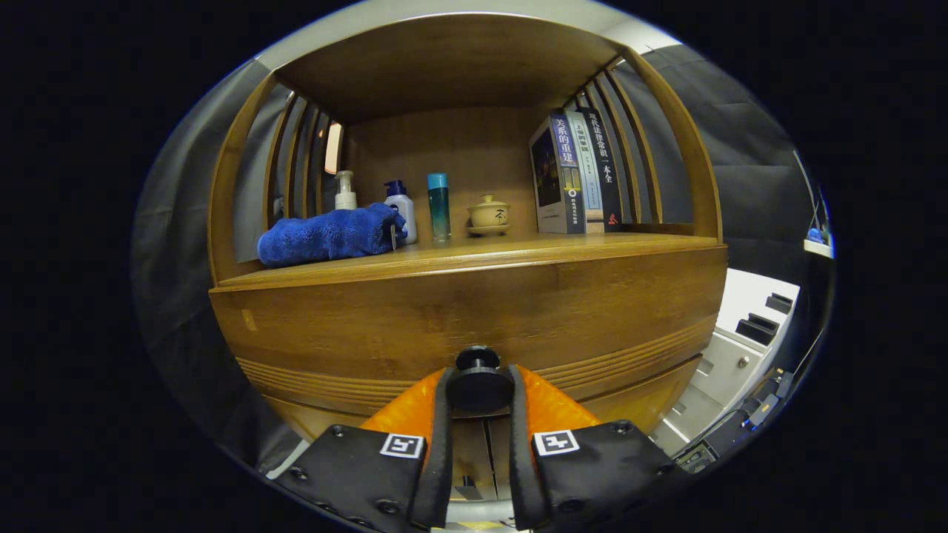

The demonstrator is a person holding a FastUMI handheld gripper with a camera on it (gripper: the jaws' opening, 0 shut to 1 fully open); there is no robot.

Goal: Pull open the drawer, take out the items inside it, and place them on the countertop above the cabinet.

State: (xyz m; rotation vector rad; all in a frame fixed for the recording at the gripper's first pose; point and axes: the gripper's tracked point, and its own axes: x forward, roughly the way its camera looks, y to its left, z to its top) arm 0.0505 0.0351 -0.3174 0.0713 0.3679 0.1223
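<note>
Warm overhead light falls on the wooden cabinet (474,311), its shelf recess shadowed (edges bow under fisheye distortion), while the gripper (479,389) close up blurs slightly.

**Wooden shelf unit, dark booth around it**

A wooden shelf unit (474,311) with slatted sides (300,159) sits against the black cloth wall (748,148). Warm light falls on the back panel (444,148). Off to the right stands a pale cabinet (740,348) with dark blocks (763,326) on top.
</note>
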